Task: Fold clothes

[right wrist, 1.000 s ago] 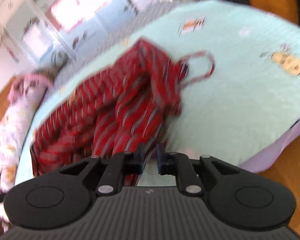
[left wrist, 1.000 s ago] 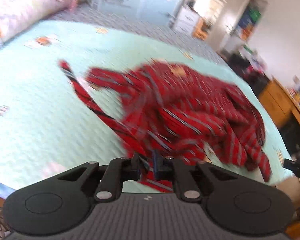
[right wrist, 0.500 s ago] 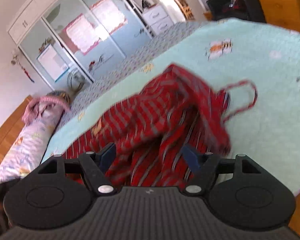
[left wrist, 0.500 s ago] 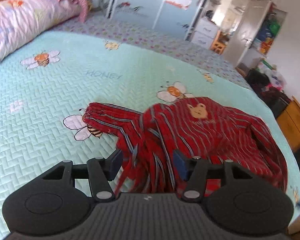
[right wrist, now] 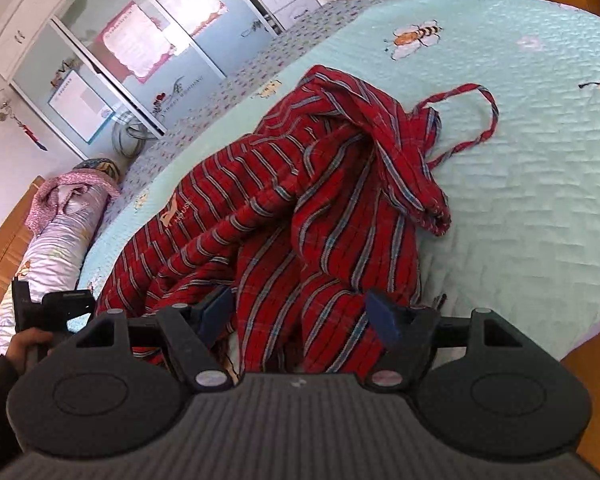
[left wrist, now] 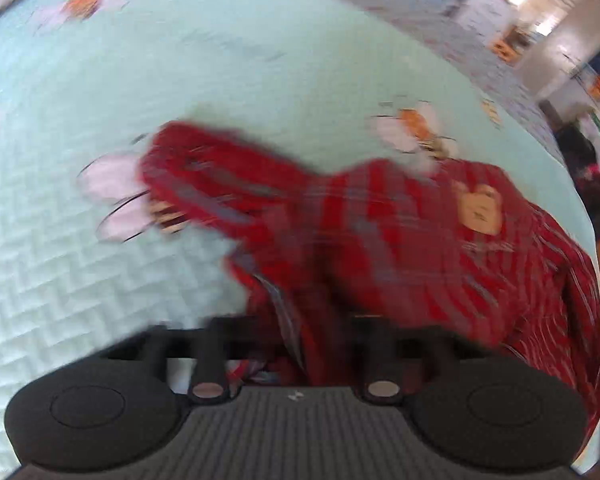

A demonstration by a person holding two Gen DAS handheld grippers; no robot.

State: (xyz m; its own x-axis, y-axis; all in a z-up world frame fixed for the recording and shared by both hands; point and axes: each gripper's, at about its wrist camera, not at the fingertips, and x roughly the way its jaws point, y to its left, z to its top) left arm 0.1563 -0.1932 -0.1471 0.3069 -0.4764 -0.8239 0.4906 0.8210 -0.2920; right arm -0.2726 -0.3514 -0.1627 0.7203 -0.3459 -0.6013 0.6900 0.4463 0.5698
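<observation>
Blurring hides the left gripper [left wrist: 296, 344] fingertips behind red cloth; its jaws have just been closing, nearly together, on a fold of the striped red garment [right wrist: 300, 208]. Only the right wrist view is sharp: the right gripper [right wrist: 302, 314] is spread wide, cloth lying loose between its pads. The garment lies crumpled near the near edge of the bed [right wrist: 540, 184], its far side bare.

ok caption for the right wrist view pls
Open right gripper straddling a crumpled red striped robe on a bee-print quilt.
</observation>
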